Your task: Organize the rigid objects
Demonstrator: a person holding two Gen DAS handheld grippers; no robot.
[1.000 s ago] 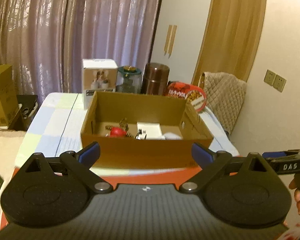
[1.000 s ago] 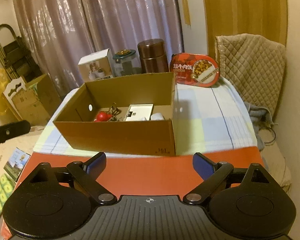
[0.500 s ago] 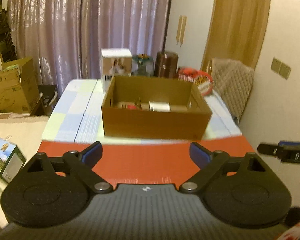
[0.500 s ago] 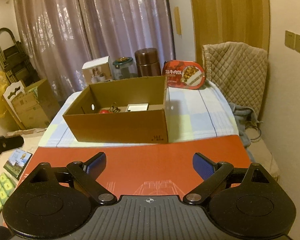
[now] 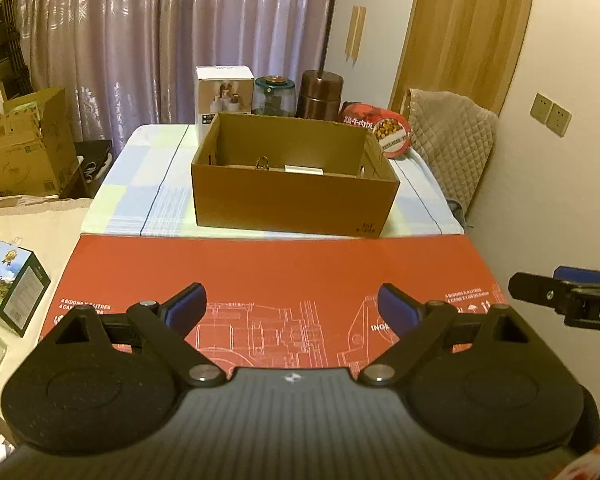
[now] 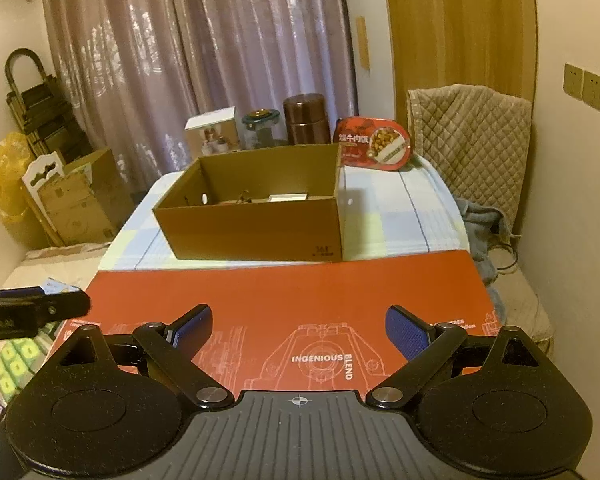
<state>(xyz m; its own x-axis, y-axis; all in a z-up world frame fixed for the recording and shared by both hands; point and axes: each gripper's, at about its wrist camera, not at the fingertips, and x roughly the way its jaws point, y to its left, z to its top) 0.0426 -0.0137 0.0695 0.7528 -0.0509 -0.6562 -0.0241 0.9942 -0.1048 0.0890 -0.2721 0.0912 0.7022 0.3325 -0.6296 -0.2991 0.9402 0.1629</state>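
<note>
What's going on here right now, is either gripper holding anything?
No. A person holds both grippers above the red board, short of the cardboard box. The left gripper, whose jaws have just been opening, and the right gripper are both open with nothing between the fingers. The box already holds a few small items. A white carton, a jar, a brown canister and a red food tin stand behind it.

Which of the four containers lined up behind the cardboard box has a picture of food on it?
The red tub, at the right end of the row. The white carton, glass jar and brown canister show none.
</note>
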